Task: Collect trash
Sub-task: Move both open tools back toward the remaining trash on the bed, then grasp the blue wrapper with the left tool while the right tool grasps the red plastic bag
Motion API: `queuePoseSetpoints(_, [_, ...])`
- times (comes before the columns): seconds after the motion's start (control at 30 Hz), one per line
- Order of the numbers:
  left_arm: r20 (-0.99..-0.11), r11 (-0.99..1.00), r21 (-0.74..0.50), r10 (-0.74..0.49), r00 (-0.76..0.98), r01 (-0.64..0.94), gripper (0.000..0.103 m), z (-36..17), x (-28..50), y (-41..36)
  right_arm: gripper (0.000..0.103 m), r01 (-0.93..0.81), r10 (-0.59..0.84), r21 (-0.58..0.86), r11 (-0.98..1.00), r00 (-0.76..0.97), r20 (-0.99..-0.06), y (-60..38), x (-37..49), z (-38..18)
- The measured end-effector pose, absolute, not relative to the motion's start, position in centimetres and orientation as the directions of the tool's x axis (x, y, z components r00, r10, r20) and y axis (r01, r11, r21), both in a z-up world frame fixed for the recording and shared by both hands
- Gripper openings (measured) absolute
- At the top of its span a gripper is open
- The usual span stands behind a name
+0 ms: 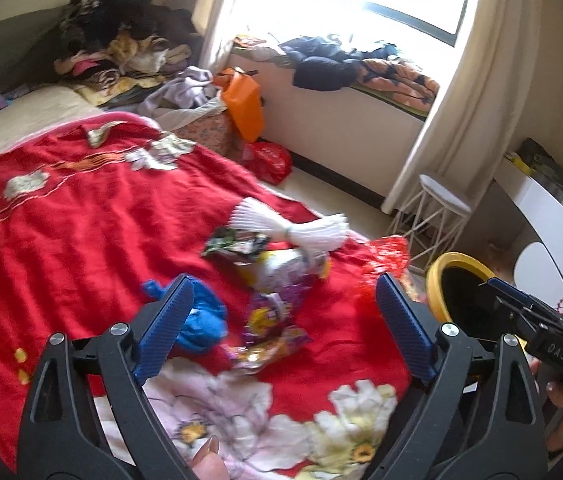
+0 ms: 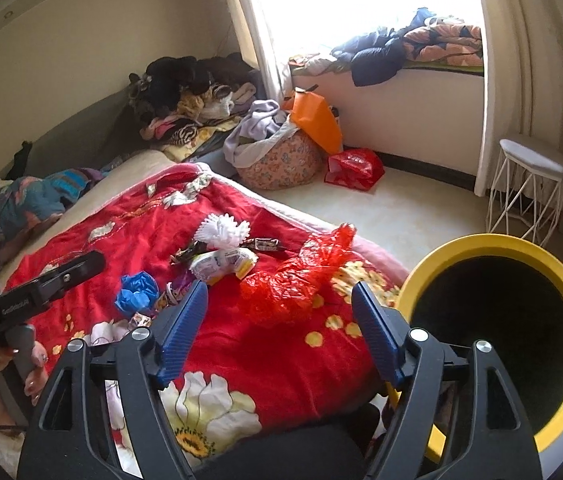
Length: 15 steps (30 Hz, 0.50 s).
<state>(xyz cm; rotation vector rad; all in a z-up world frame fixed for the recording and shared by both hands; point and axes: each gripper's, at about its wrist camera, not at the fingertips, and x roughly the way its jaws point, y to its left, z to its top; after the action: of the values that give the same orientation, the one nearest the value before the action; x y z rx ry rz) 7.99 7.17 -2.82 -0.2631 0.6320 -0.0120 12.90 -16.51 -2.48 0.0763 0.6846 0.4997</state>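
I hold both tools above the bed with the red flowered blanket [image 1: 81,216], and both are wide open with nothing between the blue pads.

The left tool [image 1: 283,312] hangs over the near part of the blanket. Directly between its fingers, and a little ahead, lies a crumpled purple and yellow foil snack wrapper [image 1: 271,330]. Just beside the left finger, partly hidden behind it, is a crumpled blue plastic glove [image 1: 201,316]. Further ahead of this tool lies a silver and yellow snack bag [image 1: 281,266], touching the wrapper, then a dark shiny candy wrapper [image 1: 235,244], and behind them a white bundle of plastic bristles [image 1: 285,226]. To the right, ahead of the right finger, is a crumpled red thin plastic bag [image 1: 387,258].

The right tool [image 2: 279,306] hangs over the blanket edge. The red plastic bag [image 2: 293,280] lies just ahead of it, between the two fingers. The blue glove [image 2: 137,290] is to the left of the left finger, and the silver and yellow bag [image 2: 223,264] is ahead and to the left. The yellow round bin with black inside [image 2: 497,304] stands just to the right of the right finger, beside the bed, with its opening toward the camera.
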Motion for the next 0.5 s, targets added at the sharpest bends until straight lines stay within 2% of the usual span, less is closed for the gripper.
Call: queuePoseSetpoints(0.5, [-0.652,0.940,-0.280,-0.035,0.758,-0.197,0.085,-6.7,6.6,13.1,0.076,-0.353,0.393,0.206,0.913,0.620,-0.679,-13.6,17.3,-6.1])
